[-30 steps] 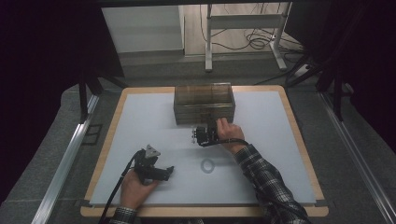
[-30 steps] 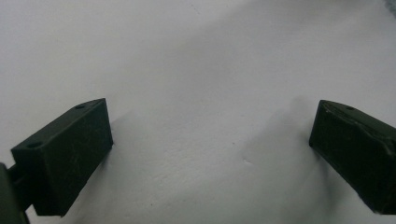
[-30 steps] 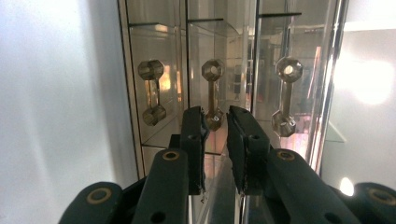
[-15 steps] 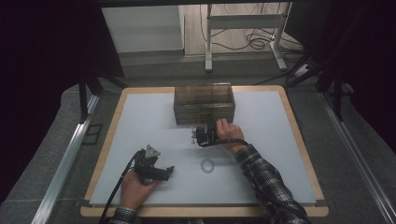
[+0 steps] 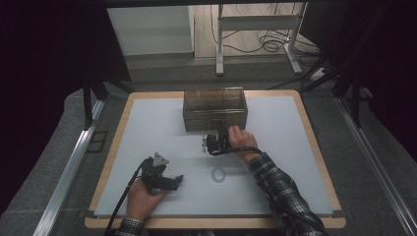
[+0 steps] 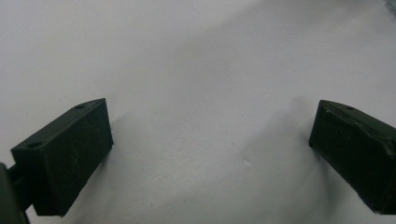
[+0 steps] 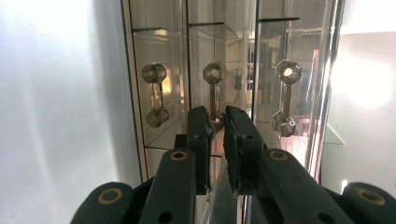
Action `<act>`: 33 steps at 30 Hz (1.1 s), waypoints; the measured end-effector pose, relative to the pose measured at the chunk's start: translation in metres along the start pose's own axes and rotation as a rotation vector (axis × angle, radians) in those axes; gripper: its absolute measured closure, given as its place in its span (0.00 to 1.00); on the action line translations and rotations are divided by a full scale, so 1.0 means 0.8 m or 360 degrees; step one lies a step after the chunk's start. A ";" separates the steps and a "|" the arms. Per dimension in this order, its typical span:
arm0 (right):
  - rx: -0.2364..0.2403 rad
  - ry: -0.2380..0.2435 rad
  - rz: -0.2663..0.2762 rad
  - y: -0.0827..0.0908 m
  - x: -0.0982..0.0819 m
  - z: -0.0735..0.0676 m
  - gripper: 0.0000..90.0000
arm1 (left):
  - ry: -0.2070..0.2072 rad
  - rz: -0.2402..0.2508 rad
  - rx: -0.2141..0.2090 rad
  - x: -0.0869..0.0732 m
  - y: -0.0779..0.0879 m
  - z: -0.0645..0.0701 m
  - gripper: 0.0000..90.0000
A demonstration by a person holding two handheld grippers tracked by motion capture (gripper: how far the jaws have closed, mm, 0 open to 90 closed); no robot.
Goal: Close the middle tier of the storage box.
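Observation:
A clear brown-tinted drawer box [image 5: 215, 108] stands at the back middle of the white mat [image 5: 285, 147]. My right gripper [image 5: 222, 132] points at its front. In the right gripper view the gripper [image 7: 218, 125] is shut on the middle drawer's handle [image 7: 214, 91]; its jaws have just been closing with the handle's knob between them. Two other drawer handles [image 7: 155, 95] [image 7: 286, 98] flank it. My left gripper [image 5: 178, 181] lies on the mat at the front left, held by a hand. In the left gripper view it [image 6: 210, 149] is open with bare mat between its jaws.
A small clear ring [image 5: 218, 174] lies on the mat between the two hands. The mat sits on a wooden board [image 5: 114, 147]. Metal rails [image 5: 69, 172] run along both sides, and a white desk frame [image 5: 255, 29] with cables stands behind.

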State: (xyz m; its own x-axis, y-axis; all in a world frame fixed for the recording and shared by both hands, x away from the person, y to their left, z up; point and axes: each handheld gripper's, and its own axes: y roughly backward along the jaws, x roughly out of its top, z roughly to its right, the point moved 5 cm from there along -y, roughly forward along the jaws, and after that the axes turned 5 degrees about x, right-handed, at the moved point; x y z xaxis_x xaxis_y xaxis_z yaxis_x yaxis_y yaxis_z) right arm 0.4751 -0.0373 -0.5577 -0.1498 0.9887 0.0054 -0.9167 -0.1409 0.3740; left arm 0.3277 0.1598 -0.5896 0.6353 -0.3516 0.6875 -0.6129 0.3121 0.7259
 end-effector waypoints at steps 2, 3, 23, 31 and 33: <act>-0.0017 0.0003 -0.0001 0.001 0.000 0.000 0.88 | 0.0000 0.0000 0.0000 0.000 0.000 0.000 0.00; -0.0005 0.0000 0.0004 0.001 0.000 -0.001 0.88 | 0.0000 0.0000 0.0000 0.000 0.000 0.000 0.00; 0.0004 0.0022 0.0040 0.013 -0.001 -0.004 0.88 | 0.0000 -0.0001 0.0000 0.000 0.000 0.000 0.00; 0.0009 0.0029 0.0045 0.019 -0.001 -0.006 0.88 | 0.0000 -0.0001 0.0000 0.000 0.000 0.000 0.00; -0.0011 0.0039 0.0053 0.020 -0.001 -0.005 0.88 | 0.0000 -0.0001 0.0001 0.000 0.000 0.000 0.00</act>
State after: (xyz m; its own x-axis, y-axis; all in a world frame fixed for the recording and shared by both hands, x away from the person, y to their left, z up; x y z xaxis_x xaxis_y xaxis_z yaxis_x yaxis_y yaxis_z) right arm 0.4586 -0.0404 -0.5557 -0.1894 0.9819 -0.0050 -0.9135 -0.1743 0.3676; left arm 0.3276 0.1598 -0.5896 0.6357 -0.3520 0.6870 -0.6127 0.3114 0.7264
